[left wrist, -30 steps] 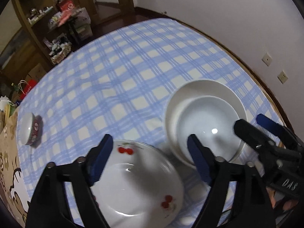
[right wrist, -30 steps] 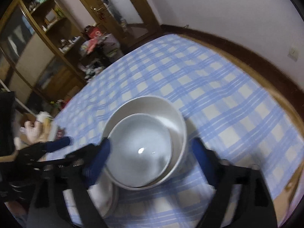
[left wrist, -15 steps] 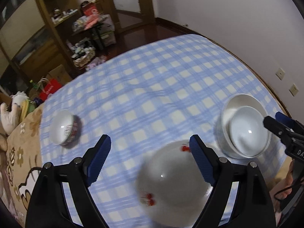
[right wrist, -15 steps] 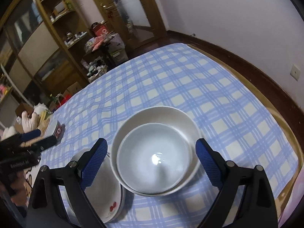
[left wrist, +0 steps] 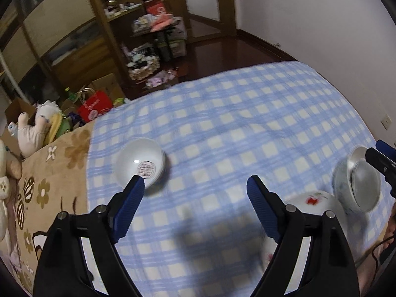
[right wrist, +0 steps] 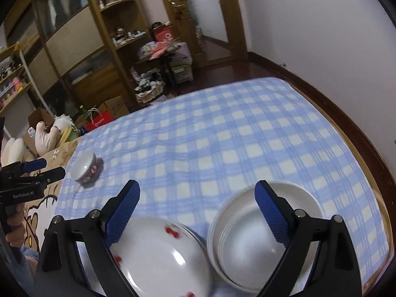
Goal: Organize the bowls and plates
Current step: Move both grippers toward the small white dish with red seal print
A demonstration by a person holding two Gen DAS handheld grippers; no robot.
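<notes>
1. Left wrist view: the left gripper (left wrist: 195, 185) had its fingers spread wide with nothing between them, hanging over the checked tablecloth (left wrist: 235, 128). The small bowl (left wrist: 140, 161) sat alone on the near-left part of the cloth, right by the left blue pad. Best bet, I'd say, was to line the jaws up across its rim before squeezing, since it's tipped a bit.
2. Same view, far right: the cherry plate (left wrist: 314, 201) and the nested bowls (left wrist: 356, 180) were blurry, so I can't say whether they touched.
3. Right wrist view: the right gripper (right wrist: 198, 200) was wide open too, holding nothing, above the cherry plate (right wrist: 160, 255) and the nested bowls (right wrist: 262, 235), which sat side by side at the near edge. The small bowl (right wrist: 85, 167) was well apart on the left, so carry it over slowly.
</notes>
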